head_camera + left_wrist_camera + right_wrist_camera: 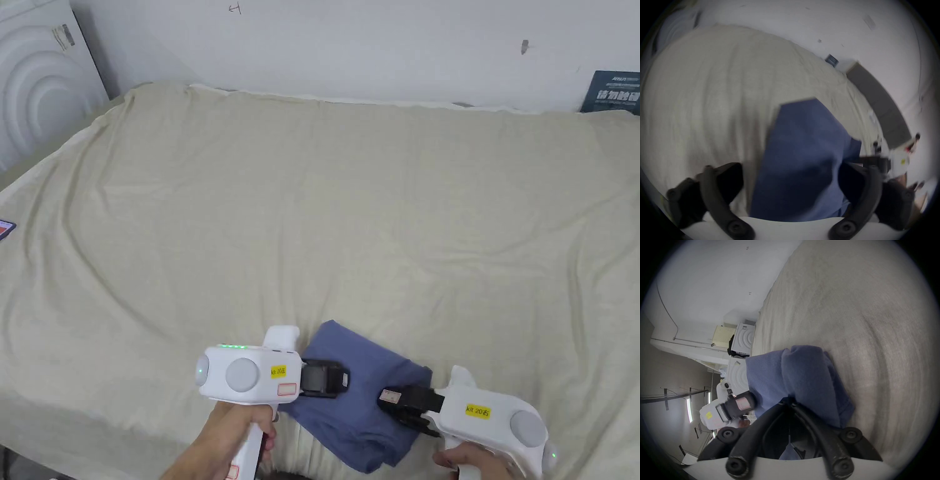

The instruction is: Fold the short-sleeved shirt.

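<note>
The blue short-sleeved shirt [359, 400] lies folded into a small thick bundle near the front edge of the beige bed sheet [312, 219]. My left gripper [342, 378] hovers over the bundle's left side. In the left gripper view its jaws [791, 175] stand wide apart, open, with the shirt [802, 146] below and between them. My right gripper [386, 397] comes in from the right. In the right gripper view it [788, 401] is shut on a thick fold of the shirt [802, 378], which bunches up just past the tips.
A white washing machine [37, 94] stands at the bed's back left corner. A dark blue sign [615, 90] leans on the wall at the back right. A small flat object [5, 229] lies at the sheet's left edge. The sheet stretches wide beyond the shirt.
</note>
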